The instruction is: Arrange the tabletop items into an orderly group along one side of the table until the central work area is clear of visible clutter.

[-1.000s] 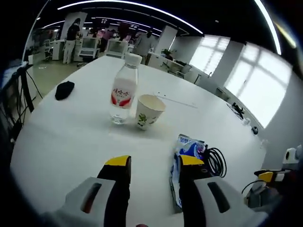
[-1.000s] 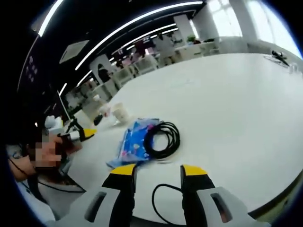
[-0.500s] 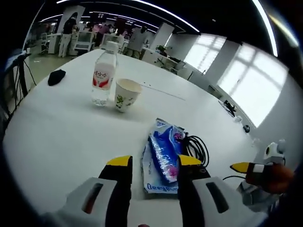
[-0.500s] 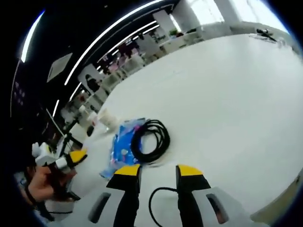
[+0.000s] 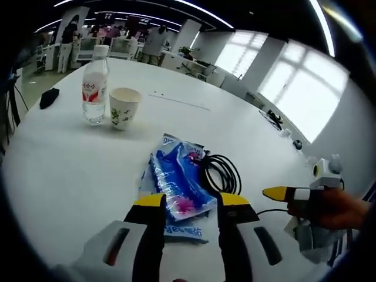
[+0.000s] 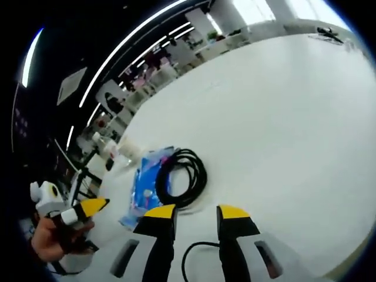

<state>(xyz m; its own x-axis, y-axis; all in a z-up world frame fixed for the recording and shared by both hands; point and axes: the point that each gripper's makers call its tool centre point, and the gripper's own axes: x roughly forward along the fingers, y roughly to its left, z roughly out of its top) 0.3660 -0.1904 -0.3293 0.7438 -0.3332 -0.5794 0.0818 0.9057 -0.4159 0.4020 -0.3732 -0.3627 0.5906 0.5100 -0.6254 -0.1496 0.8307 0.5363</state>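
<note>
A blue plastic packet lies flat on the white table, its near end between the tips of my left gripper, which is open and low over it. A coiled black cable lies against the packet's right side. Further back stand a water bottle and a paper cup, side by side. In the right gripper view, my right gripper is open just short of the cable coil, with the packet to its left. A loose cable end runs between its jaws.
A small black object lies near the table's far left edge. Small dark items sit along the far right edge. A hand holds the right gripper at the right. People and desks fill the room behind.
The left gripper has swung right and forward; the packet now lies between its tips, and bottle and cup sit further left. The right gripper has edged closer to the cable.
</note>
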